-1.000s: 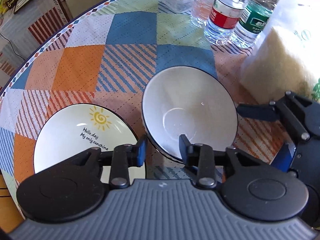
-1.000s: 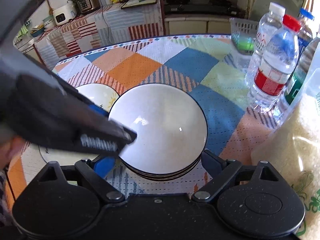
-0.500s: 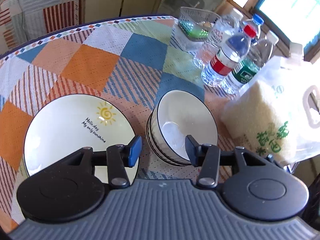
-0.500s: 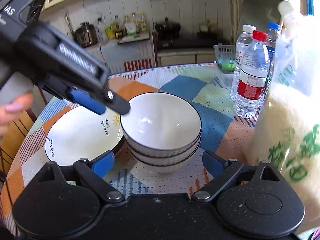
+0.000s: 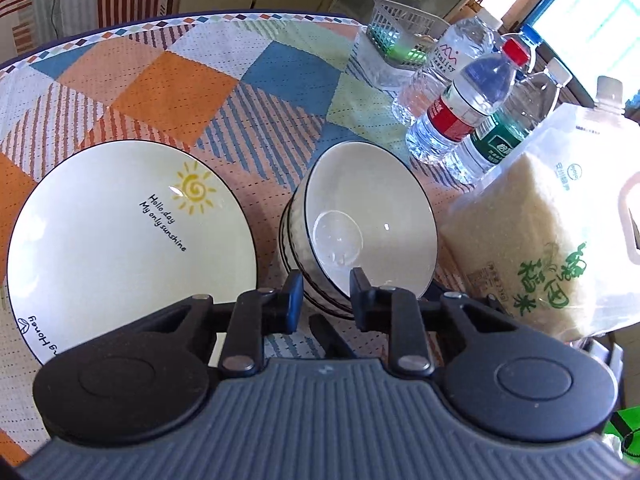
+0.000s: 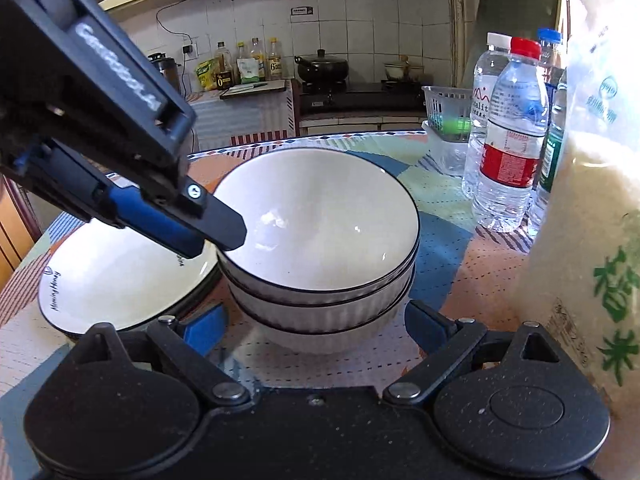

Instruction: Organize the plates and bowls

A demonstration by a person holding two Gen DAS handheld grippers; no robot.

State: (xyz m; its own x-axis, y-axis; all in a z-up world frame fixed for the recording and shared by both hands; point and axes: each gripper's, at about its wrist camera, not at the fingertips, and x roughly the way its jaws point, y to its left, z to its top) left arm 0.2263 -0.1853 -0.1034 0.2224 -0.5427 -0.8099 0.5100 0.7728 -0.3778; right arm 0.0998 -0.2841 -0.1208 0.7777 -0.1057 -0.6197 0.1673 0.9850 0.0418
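Three white ribbed bowls with dark rims are stacked (image 6: 320, 248) on the patchwork tablecloth; the stack also shows in the left wrist view (image 5: 360, 220). A white plate with a sun drawing (image 5: 128, 236) lies just left of it, also in the right wrist view (image 6: 120, 284). My left gripper (image 5: 322, 296) is open with its jaws on either side of the stack's near-left rim; it shows in the right wrist view (image 6: 216, 228) at the top bowl's left rim. My right gripper (image 6: 316, 328) is open, low, its fingers beside the stack's base.
A large bag of rice (image 5: 552, 240) stands close to the right of the bowls. Several water bottles (image 5: 468, 108) and a small plastic basket (image 5: 396, 40) stand behind. A kitchen counter with a pot (image 6: 320, 68) lies beyond the table.
Both grippers have pulled back and lowered, so the views look more from the side. The left gripper's jaws have widened slightly. The bowls and plate have not moved.
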